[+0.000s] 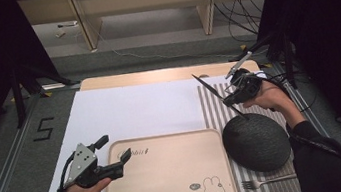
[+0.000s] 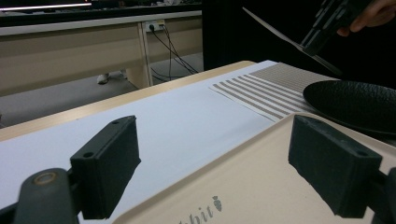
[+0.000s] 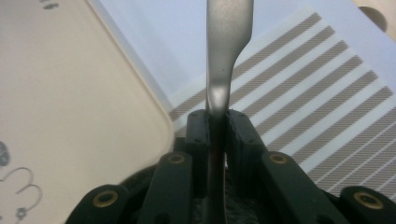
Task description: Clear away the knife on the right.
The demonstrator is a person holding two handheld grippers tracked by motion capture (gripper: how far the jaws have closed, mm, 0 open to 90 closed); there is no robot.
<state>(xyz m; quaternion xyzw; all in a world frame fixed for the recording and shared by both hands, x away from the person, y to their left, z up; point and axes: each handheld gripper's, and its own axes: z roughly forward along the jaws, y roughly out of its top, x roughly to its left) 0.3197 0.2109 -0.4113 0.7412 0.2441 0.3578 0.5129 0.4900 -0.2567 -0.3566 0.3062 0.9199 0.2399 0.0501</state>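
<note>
My right gripper point(image 1: 233, 98) hangs above the striped placemat point(image 1: 214, 112), shut on a silver table knife point(image 1: 207, 86) that slants up and to the left. In the right gripper view the jaws point(image 3: 217, 122) clamp the knife point(image 3: 229, 37) where handle meets blade. From the left gripper view the knife point(image 2: 280, 33) is in the air at the upper right. My left gripper point(image 1: 113, 150) stands open at the left rim of the beige tray point(image 1: 170, 177). Nothing lies between its black pads point(image 2: 106, 170).
A black textured plate point(image 1: 256, 142) lies on the placemat right of the tray. A fork point(image 1: 266, 181) rests near the front edge below it. A white sheet point(image 1: 130, 111) covers the table's middle. A rabbit drawing point(image 1: 213, 191) marks the tray's front right corner.
</note>
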